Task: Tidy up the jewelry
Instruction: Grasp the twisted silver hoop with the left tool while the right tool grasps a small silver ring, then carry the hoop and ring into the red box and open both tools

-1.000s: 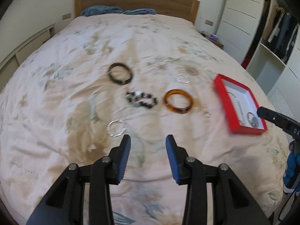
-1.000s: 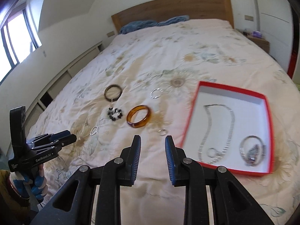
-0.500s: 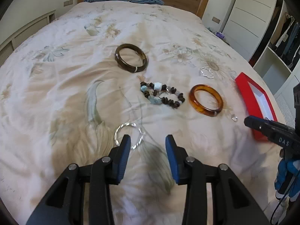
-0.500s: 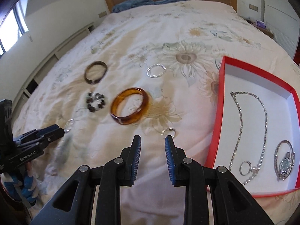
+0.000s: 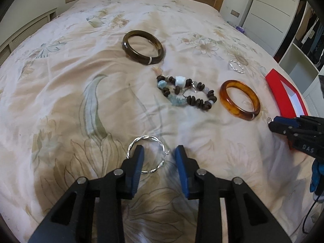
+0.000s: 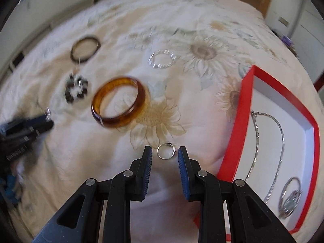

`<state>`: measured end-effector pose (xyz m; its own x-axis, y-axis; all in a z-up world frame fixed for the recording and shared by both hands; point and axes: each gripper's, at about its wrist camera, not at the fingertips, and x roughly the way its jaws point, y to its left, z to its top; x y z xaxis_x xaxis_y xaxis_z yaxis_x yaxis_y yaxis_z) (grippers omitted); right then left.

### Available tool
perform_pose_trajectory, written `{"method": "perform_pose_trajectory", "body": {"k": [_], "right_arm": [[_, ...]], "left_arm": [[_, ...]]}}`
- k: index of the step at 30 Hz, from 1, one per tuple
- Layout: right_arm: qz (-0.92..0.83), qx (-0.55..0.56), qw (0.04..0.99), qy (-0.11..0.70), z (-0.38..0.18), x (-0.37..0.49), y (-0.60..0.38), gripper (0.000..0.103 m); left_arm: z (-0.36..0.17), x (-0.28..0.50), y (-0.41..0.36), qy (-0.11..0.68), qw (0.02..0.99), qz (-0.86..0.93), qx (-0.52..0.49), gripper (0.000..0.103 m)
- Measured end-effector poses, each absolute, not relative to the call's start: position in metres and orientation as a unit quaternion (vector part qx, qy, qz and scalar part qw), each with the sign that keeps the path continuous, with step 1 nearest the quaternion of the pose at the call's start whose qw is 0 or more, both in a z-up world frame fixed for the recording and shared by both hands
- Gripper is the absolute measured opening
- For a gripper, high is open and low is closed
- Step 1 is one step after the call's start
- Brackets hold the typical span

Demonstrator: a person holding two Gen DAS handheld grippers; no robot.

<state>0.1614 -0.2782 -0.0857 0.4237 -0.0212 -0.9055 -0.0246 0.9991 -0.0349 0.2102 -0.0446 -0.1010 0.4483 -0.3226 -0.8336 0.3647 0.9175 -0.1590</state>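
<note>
Soft daylight fills the room, and the bed (image 5: 60, 93) looks bright. Shadows are faint. The left wrist view is mostly sharp. The right wrist view is smeared by blur, worst on the left side. Both pictures bend at the edges, and the corners are black.

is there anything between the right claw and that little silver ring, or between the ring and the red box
Nothing visible blocks either. The right claw is open with the small silver ring lying on the bedspread between its fingertips. From there to the red box on its right only bare fabric shows; the box's raised red wall must be cleared.
</note>
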Motion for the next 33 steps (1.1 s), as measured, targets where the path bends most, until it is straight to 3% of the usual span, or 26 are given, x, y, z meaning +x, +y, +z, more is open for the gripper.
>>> {"method": "perform_pose_trajectory", "body": {"k": [10,14,33], "right_arm": [[0.039,-0.078,0.818,0.569,-0.095,0.178,-0.277,0.026],[0.051,-0.089,0.818,0.566,-0.096,0.179,-0.276,0.02],[0.077,0.001,0.882,0.465,-0.008,0.119,-0.288,0.02]], "left_arm": [[-0.105,0.21,-0.042,0.483,0.851,-0.205,0.016,0.013],[-0.103,0.209,-0.043,0.479,0.854,-0.202,0.021,0.008],[-0.024,0.181,-0.048,0.434,0.876,-0.211,0.002,0.006]]}}
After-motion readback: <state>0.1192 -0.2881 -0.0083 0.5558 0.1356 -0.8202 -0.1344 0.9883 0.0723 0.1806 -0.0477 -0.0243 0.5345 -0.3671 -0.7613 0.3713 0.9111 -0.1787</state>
